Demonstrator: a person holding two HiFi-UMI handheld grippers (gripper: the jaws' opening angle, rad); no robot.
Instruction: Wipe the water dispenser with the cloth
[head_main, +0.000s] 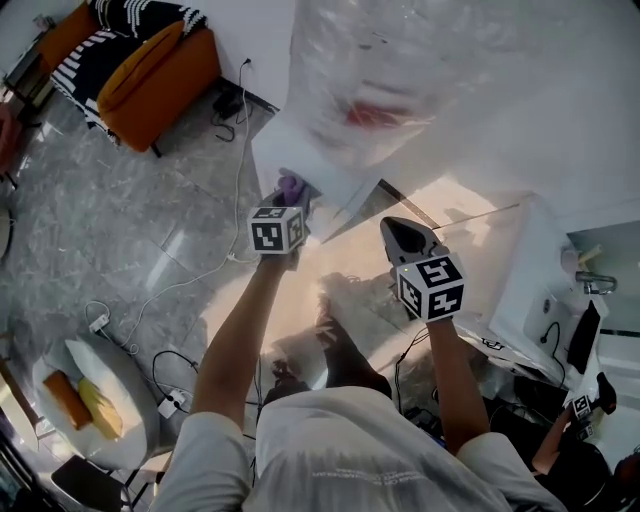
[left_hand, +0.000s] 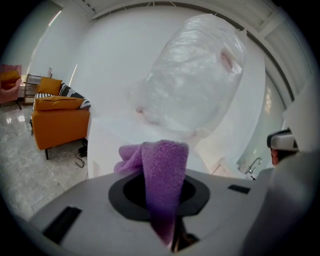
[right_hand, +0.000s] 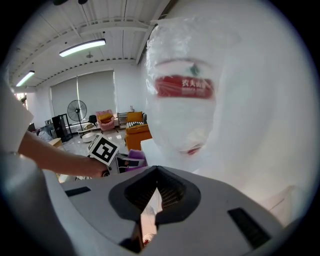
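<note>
The water dispenser is a white cabinet with a plastic-wrapped bottle on top. My left gripper is shut on a purple cloth, held up against the cabinet's top corner. In the left gripper view the cloth hangs between the jaws of that gripper, and the wrapped bottle rises just behind. My right gripper hovers to the right, beside the dispenser and touching nothing. In its own view this gripper is shut and holds nothing, facing the bottle and its red label.
An orange sofa stands at the far left, with cables trailing over the marble floor. A round white table holding yellow and orange items is at the lower left. A white counter with a faucet lies to the right.
</note>
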